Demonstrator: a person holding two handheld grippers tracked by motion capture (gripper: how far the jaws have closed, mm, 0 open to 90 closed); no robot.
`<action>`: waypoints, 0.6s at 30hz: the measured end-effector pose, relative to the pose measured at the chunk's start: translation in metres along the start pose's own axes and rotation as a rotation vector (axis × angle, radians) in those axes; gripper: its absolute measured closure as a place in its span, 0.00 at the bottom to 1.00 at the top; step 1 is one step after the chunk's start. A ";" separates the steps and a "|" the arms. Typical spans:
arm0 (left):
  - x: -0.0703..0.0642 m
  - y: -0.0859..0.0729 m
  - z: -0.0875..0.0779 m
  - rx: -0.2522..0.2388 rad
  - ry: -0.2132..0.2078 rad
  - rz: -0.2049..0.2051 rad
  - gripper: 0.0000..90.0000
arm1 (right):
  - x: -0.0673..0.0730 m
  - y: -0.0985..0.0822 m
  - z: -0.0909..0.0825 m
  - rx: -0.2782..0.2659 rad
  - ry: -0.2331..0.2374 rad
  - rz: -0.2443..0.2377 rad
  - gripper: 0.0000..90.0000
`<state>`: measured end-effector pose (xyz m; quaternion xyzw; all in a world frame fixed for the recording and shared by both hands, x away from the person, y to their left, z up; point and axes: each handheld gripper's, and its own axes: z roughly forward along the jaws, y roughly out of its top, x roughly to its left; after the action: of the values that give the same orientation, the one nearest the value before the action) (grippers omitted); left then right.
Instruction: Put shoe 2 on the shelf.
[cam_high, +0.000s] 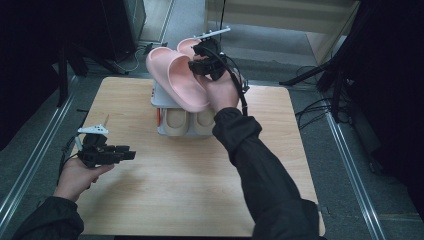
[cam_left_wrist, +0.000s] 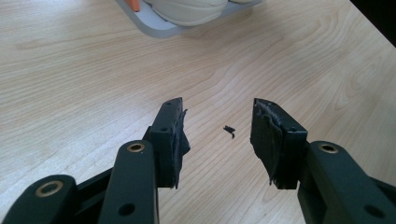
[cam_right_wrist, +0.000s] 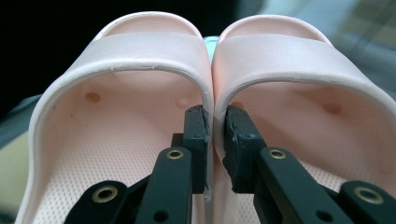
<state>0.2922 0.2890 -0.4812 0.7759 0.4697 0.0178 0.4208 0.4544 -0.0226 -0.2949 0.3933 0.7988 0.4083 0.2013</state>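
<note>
Wooden table (cam_high: 165, 200) takes up most of the high view, pale and grained, with grey floor and metal rails around it. A dark-sleeved right arm (cam_high: 260, 165) crosses it from the bottom edge up toward the far side.

Next in size come the pink slippers (cam_high: 177, 75), a pair of slides held together in the air above the table's far edge, soles angled down toward the rack. In the right gripper view they stand side by side, straps arching over dimpled footbeds, inner edges pressed against each other.

Below them, near the far middle of the table, sits a grey rack (cam_high: 161, 97). Its lower level holds a beige pair (cam_high: 187, 122), toes toward the person, and an orange strip shows at its left side. The left gripper view catches the rack's near corner with a beige toe at the top of the frame.

The right gripper (cam_high: 206, 62) is clenched on the slippers: one jaw is inside each, and the pads pinch the two touching inner walls between them.

The left gripper (cam_high: 127, 152) is low over the table's near left, well apart from the rack, pointing toward the table's middle. Its jaws stand apart with bare wood between them, grasping nothing, the pad rubber ragged at the edges.

Smallest is a black scrap (cam_left_wrist: 229, 131) lying on the wood between those jaws.
</note>
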 end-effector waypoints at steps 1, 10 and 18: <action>0.000 0.001 0.000 -0.002 -0.010 0.000 0.60 | 0.002 0.002 0.005 0.003 -0.036 0.025 0.90; 0.000 0.003 0.002 -0.016 -0.042 -0.001 0.60 | 0.009 0.007 0.043 0.004 -0.233 0.202 0.89; 0.000 0.004 0.004 -0.018 -0.037 -0.003 0.60 | 0.014 0.003 0.054 0.017 -0.296 0.270 0.88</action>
<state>0.2966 0.2855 -0.4805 0.7716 0.4627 0.0070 0.4364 0.4817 0.0161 -0.3240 0.5542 0.7041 0.3624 0.2565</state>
